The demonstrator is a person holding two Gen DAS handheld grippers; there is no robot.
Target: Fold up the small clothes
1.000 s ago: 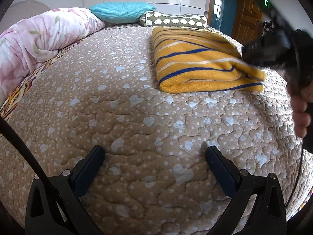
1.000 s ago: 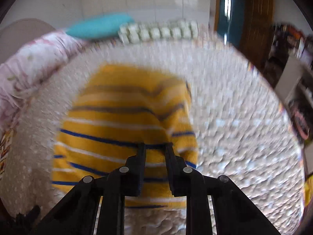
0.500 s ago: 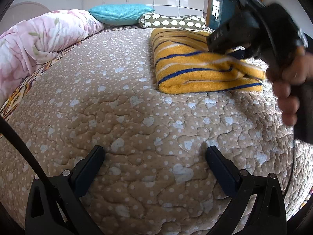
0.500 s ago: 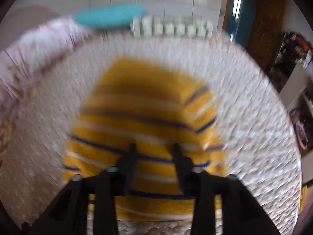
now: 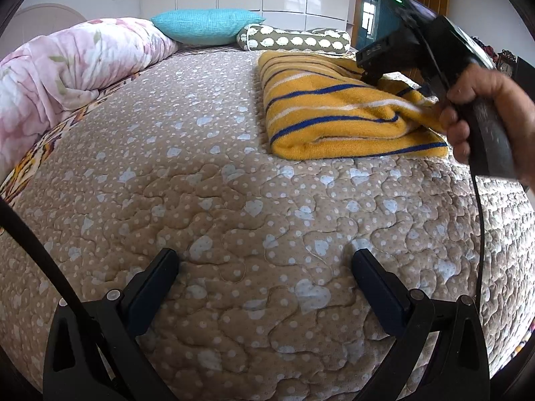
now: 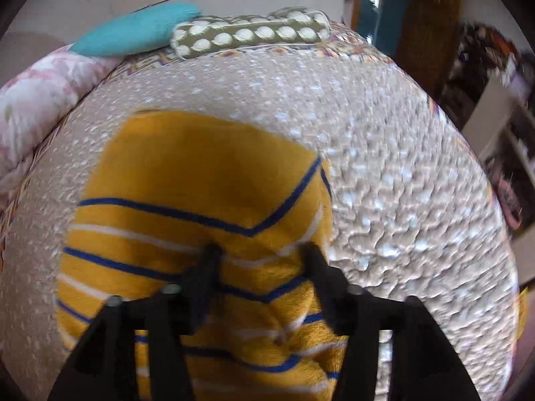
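Note:
A folded yellow garment with blue and white stripes (image 5: pixel 334 113) lies on the quilted beige bedspread (image 5: pixel 207 200), at the far right in the left wrist view. In the right wrist view the same garment (image 6: pixel 200 180) fills the lower left. My right gripper (image 6: pixel 260 250) hangs just over its right part, jaws opening wide, with only a raised fold of cloth beneath them and nothing pinched. A hand (image 5: pixel 481 113) holds that gripper above the garment. My left gripper (image 5: pixel 264 264) stands open low over bare bedspread, well short of the garment.
A rolled pink floral duvet (image 5: pixel 73 67) runs along the bed's left side. A teal pillow (image 5: pixel 204 25) and an olive spotted bolster (image 5: pixel 294 38) lie at the head. Past the bed's right edge stand shelves (image 6: pixel 501 153) and a wooden door (image 6: pixel 431 16).
The right gripper's jaws went from nearly shut to wide apart, and it moved in over the garment's right side. The left gripper stayed put.

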